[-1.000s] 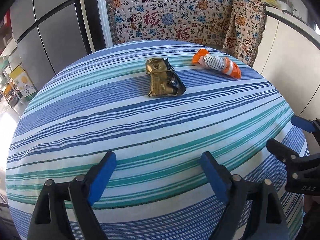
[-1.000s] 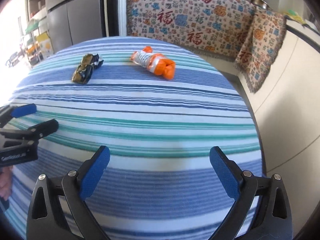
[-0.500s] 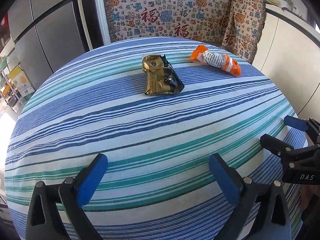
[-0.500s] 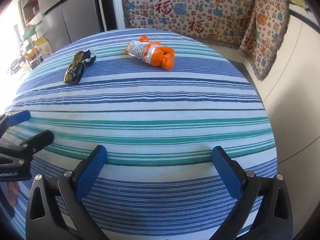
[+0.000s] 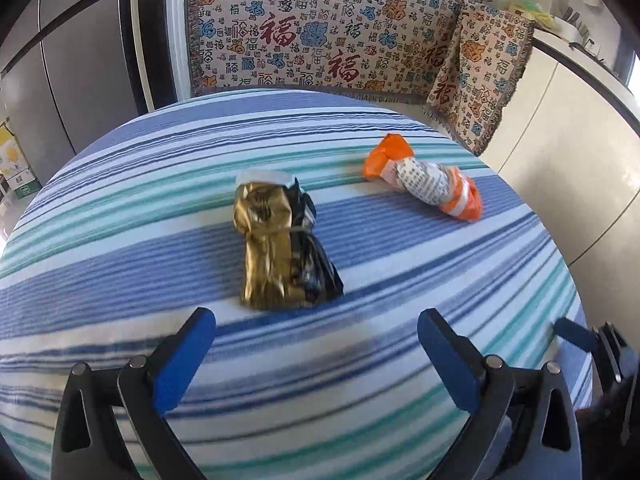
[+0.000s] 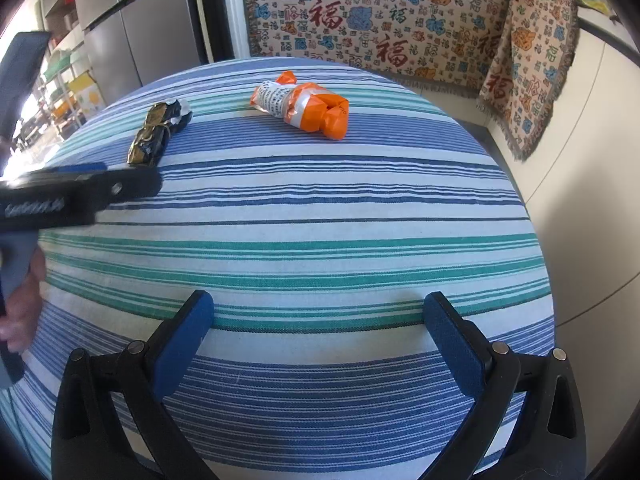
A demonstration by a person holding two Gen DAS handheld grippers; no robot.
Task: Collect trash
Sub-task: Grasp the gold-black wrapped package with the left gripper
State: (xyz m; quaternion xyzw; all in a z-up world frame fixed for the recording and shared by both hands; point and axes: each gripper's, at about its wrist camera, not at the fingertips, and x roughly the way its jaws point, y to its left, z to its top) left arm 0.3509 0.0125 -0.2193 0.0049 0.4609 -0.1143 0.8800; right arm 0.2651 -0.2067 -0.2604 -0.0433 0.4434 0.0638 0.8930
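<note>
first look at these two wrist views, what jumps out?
Two crumpled wrappers on the striped tablecloth: a gold-and-black wrapper lying just ahead of the open left gripper, and an orange-and-white wrapper further back and to its right, apart from the first. Behind the table hangs a loud patterned throw with red characters. The right gripper is open too, over bare cloth, nothing between its fingers.

On the table [image 5: 120,240] the crumpled foil wrapper [image 5: 280,248] lies just ahead of the left gripper [image 5: 316,344]. The twisted snack wrapper [image 5: 424,184] lies to its right, apart. A patterned throw [image 5: 320,28] hangs behind, seemingly over a bench.
</note>
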